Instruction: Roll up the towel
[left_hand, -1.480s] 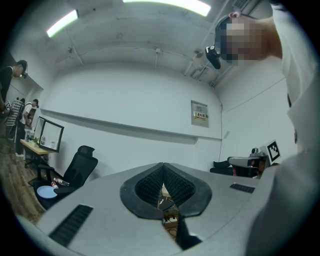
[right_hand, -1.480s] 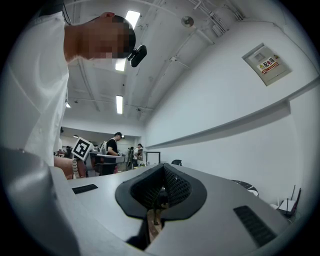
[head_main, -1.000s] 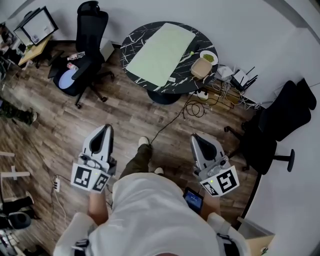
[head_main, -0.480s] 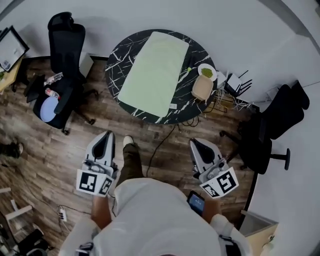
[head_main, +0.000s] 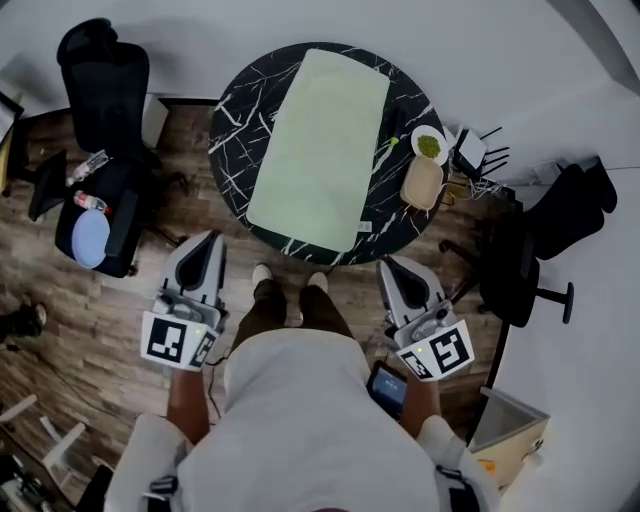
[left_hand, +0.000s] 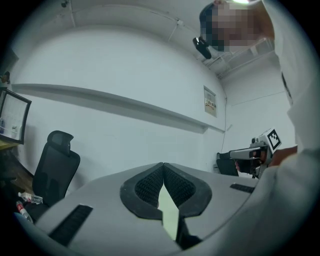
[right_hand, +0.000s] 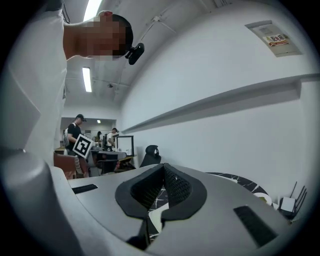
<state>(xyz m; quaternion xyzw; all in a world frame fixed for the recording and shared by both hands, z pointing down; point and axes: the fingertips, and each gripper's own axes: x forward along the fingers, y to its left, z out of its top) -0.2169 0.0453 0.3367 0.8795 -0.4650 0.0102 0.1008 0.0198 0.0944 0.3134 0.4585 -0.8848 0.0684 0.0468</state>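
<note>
Both grippers are clenched and empty. On the head view I see the left gripper (head_main: 206, 242) and the right gripper (head_main: 390, 268) held out roughly level above the wood floor (head_main: 120, 300). One is on each side of the person's legs. Both point toward the round black marble table (head_main: 240, 120) and stop short of its near rim.

From the left gripper view, the left gripper (left_hand: 163, 172) has its dark ribbed pads meeting at the tips with nothing between them. A pale green strip of the towel (left_hand: 170, 220) shows through the slit below. The right gripper (right_hand: 163, 172) reads the same from its own view, pads together and nothing caught. The table (right_hand: 240, 182) lies beyond it.

The towel (head_main: 320, 150) lies flat and unrolled, spread lengthwise across the middle of the table. Its near short edge is close to the near rim, and a small tag shows at its near right corner. Right of the towel and apart from it, I see a small white plate (head_main: 429, 145) holding something green. A tan container (head_main: 422, 182) sits just in front of the plate, and both are by the table's right rim.

One black office chair (head_main: 100, 80) stands left of the table with clutter on its seat. Another black chair (head_main: 535, 270) stands to the right.
</note>
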